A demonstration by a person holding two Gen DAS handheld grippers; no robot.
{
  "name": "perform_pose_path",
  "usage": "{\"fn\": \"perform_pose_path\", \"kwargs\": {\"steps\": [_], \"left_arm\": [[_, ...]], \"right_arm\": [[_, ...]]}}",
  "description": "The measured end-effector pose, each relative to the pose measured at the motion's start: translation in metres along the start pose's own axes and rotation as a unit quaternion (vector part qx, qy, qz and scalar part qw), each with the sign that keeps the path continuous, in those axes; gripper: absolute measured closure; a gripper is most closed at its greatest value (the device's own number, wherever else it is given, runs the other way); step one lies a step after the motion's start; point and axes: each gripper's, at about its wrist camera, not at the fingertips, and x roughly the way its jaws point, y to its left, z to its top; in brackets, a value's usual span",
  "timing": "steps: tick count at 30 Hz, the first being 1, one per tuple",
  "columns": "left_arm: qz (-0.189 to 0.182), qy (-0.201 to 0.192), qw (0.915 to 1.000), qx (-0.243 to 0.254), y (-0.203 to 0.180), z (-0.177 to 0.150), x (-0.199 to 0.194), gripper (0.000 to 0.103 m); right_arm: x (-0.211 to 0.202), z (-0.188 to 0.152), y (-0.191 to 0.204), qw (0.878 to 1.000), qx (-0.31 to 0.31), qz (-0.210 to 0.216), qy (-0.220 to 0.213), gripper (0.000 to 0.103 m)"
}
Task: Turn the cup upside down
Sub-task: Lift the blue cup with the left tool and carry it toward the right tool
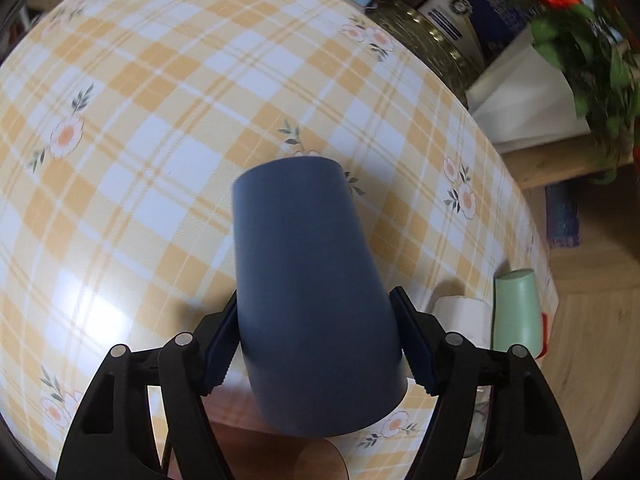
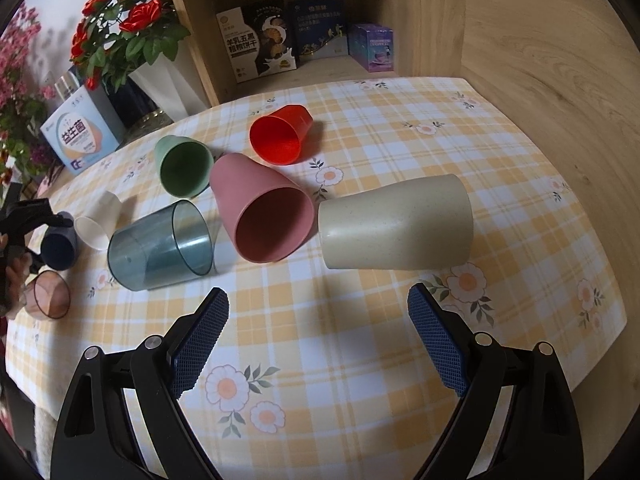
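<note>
My left gripper (image 1: 316, 344) is shut on a dark blue cup (image 1: 308, 292), pads against its sides near the rim, its closed base pointing away from me over the checked tablecloth (image 1: 160, 160). The same cup (image 2: 60, 248) shows at the far left of the right wrist view, held by the left gripper (image 2: 28, 220). My right gripper (image 2: 318, 340) is open and empty above the cloth, just in front of a beige cup (image 2: 400, 226) and a pink cup (image 2: 264, 212), both lying on their sides.
Also on their sides lie a red cup (image 2: 282, 136), a green cup (image 2: 184, 166), a clear blue-grey cup (image 2: 160, 244), a white cup (image 2: 98, 220) and a brown translucent cup (image 2: 48, 294). Boxes, a shelf and a flower vase (image 2: 160, 76) stand behind. The table edge (image 2: 600, 360) is near right.
</note>
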Motion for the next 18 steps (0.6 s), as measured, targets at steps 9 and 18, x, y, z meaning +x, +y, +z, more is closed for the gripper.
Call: {"fn": "perform_pose_path", "kwargs": {"steps": [9,18], "left_arm": [[-0.004,-0.044,0.9973,0.058,-0.013,-0.016,-0.030,0.036],[-0.024,-0.060,0.9939,0.089,-0.031,-0.047,-0.066,0.036]], "right_arm": [[-0.008,0.003,0.010,1.000,-0.010,0.011,-0.011,0.015],[-0.031,0.000,0.013,0.999,-0.009,0.025,-0.031,0.015]]}}
